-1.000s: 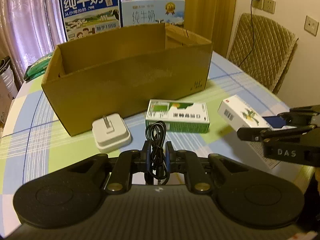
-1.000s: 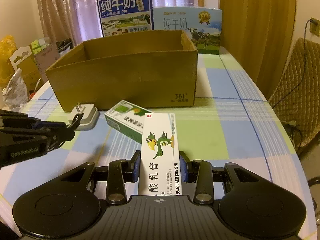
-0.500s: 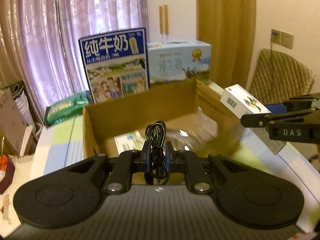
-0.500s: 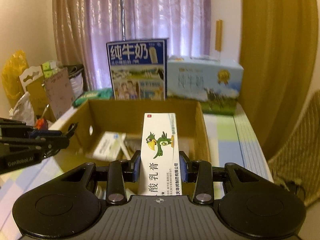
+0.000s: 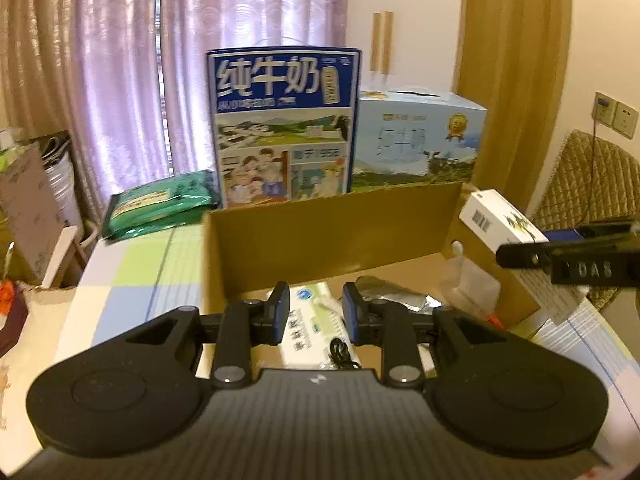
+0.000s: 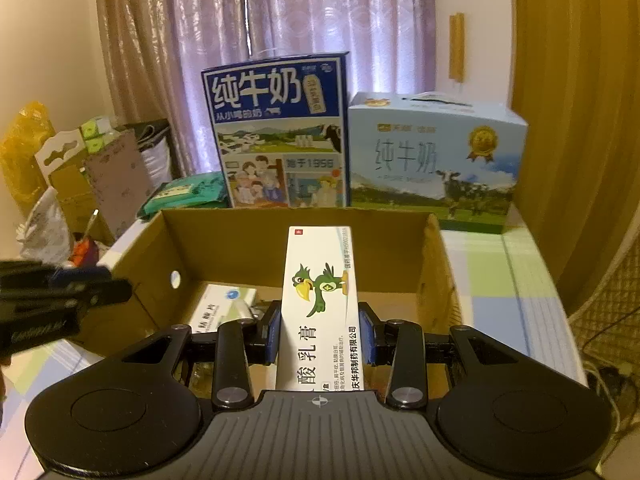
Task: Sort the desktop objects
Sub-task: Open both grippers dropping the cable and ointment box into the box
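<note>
**Cable dropped into the box; ointment carton held above it**

Half a second ago the left gripper pinched the coiled black cable; now its jaws stand apart with nothing between them, and the cable lies loose inside the cardboard box, on a white and green medicine pack on the box floor. Beside that pack sit a silver foil pouch and some clear plastic packaging.

To the right, the right gripper is clamped on the long white ointment carton with the green parrot print, both blue pads pressed to its sides. The carton hangs over the open box, pointing toward the far wall, clear of the contents.

The box rests on a table with a checked cloth of blue, green and white. Behind it stand two milk cartons, a dark blue one and a pale blue one, with a green packet lying to their left. Purple curtains hang behind.
</note>
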Tool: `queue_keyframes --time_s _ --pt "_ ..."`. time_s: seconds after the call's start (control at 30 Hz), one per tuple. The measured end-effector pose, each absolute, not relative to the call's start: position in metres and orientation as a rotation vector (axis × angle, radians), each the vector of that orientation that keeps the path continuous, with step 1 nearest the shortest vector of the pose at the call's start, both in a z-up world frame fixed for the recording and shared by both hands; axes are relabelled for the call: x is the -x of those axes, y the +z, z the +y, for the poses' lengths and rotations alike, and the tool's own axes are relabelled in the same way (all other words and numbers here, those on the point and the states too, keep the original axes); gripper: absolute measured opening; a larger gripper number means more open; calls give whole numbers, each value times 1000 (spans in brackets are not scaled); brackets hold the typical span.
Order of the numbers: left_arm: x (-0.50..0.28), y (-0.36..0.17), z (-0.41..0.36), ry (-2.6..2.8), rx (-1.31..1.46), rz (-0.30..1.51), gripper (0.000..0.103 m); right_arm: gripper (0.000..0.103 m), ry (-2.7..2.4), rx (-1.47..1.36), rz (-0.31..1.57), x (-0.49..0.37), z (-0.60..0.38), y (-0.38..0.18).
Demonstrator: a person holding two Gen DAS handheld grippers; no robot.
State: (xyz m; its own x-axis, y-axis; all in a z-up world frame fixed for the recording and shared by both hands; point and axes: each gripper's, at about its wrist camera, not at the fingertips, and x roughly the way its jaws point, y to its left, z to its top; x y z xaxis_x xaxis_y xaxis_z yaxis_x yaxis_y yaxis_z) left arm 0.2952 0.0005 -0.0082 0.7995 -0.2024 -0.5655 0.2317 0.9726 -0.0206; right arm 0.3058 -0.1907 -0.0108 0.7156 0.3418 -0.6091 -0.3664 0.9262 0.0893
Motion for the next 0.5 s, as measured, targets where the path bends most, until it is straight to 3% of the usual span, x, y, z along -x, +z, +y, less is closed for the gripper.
queue_keyframes --time_s 0.27,0.3,0.33,0.5 --pt "-266 -15 8 -209 9 560 25 36 473 36 644 -318 -163 -9" --pt "-266 -17 8 -210 2 560 25 43 481 39 627 -319 -160 -8" --pt "-265 -18 8 -212 -5 561 25 57 477 39 620 -319 -159 -8" --pt "-255 -21 11 -213 -20 558 29 63 460 8 584 -301 -175 -4"
